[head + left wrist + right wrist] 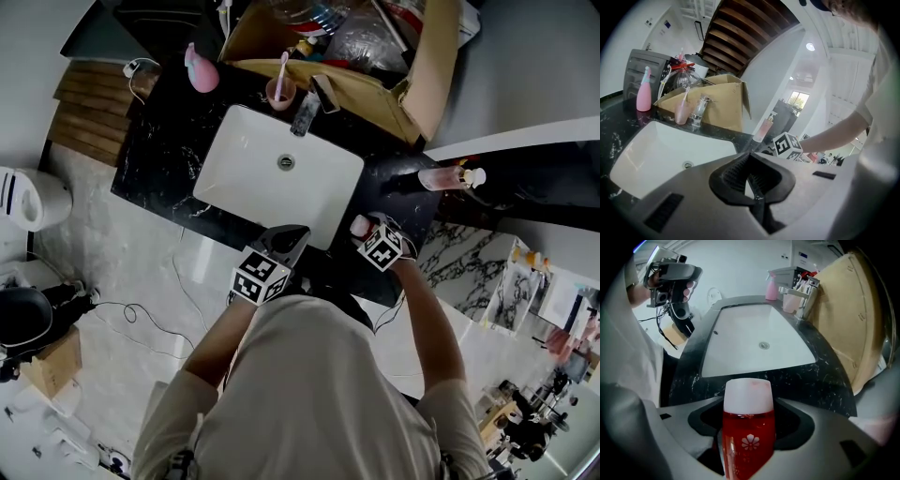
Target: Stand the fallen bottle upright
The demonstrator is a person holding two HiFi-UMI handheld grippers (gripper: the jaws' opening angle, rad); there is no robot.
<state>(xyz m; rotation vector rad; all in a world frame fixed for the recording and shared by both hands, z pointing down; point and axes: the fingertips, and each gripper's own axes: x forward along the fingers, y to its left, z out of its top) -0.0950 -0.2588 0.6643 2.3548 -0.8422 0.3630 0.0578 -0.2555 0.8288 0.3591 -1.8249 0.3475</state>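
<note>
A red bottle [749,441] with a white cap [748,394] sits between the jaws of my right gripper [749,420], which is shut on it. In the head view that gripper [370,234] points steeply down over the black marble counter [159,141], just right of the sink's front corner, and the bottle's pale cap [360,226] shows beside it. I cannot tell whether the bottle touches the counter. My left gripper [751,180] is shut and holds nothing; it hangs at the counter's front edge [286,242], near the sink.
A white sink [234,178] fills the counter's middle, with a faucet [307,111] and a pink cup [280,91] behind it. A cardboard box [427,75] stands at the back right. A pink bottle [201,70] is at the back left, a pale pump bottle [450,177] at the right.
</note>
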